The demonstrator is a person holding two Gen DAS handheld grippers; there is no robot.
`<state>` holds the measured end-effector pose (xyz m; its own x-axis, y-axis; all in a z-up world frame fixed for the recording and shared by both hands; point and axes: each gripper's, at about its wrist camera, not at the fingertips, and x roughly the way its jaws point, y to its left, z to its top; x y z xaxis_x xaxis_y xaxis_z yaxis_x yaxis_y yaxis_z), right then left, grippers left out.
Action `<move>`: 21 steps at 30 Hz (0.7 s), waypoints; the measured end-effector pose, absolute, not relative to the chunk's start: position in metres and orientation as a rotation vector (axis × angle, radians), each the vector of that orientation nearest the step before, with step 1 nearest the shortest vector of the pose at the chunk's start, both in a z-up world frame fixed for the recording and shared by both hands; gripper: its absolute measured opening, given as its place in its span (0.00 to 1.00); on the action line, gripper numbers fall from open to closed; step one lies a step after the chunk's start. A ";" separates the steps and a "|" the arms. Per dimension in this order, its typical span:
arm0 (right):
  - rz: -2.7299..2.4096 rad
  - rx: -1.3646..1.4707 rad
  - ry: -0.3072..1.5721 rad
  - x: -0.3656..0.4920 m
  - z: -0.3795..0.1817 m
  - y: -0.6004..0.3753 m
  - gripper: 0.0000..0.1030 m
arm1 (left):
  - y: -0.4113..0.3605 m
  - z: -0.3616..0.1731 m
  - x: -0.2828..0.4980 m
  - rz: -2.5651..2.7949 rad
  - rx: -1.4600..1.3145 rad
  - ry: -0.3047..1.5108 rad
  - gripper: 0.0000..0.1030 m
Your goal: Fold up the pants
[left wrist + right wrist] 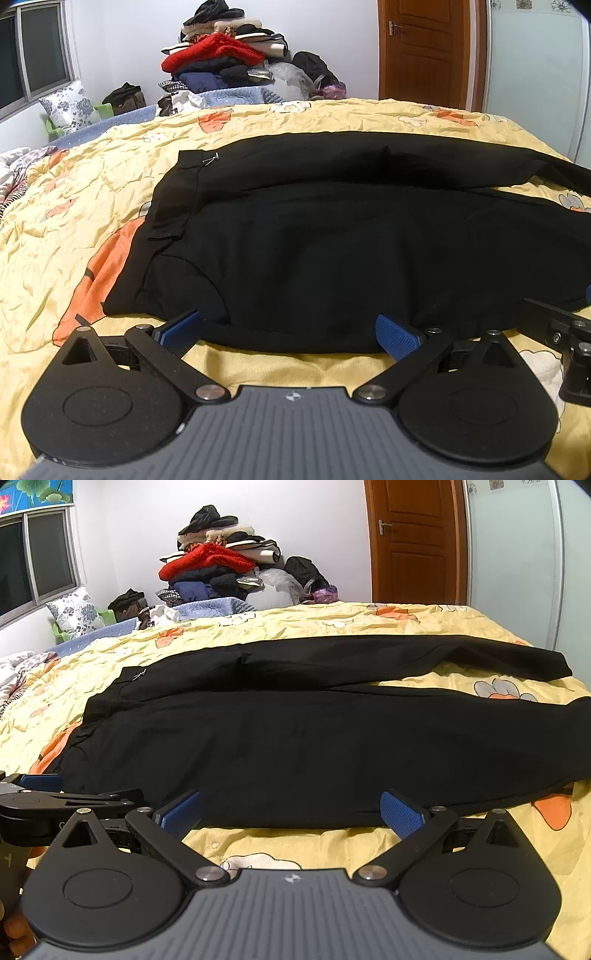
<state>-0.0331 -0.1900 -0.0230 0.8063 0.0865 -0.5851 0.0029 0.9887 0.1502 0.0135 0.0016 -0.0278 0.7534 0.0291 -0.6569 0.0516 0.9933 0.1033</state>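
Note:
Black pants [332, 240] lie spread flat across the yellow quilt, waistband [173, 199] to the left, legs running right. In the right wrist view the pants [314, 738] show both legs, the far leg ending at a cuff [546, 664]. My left gripper [290, 334] is open, its blue pads at the pants' near edge by the waist end. My right gripper [291, 812] is open, its pads at the near edge of the near leg. Each gripper shows at the edge of the other's view, the left one in the right wrist view [40, 782].
The yellow cartoon-print quilt [74, 192] covers the bed. A tall pile of clothes [221, 55] stands behind the bed against the white wall. A floral pillow [70, 107] lies under the window at the left. A wooden door [421, 48] is at the back right.

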 end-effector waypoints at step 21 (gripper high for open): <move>0.052 0.142 0.639 -0.033 -0.025 -0.185 1.00 | 0.001 -0.029 0.013 -0.018 0.120 0.717 0.99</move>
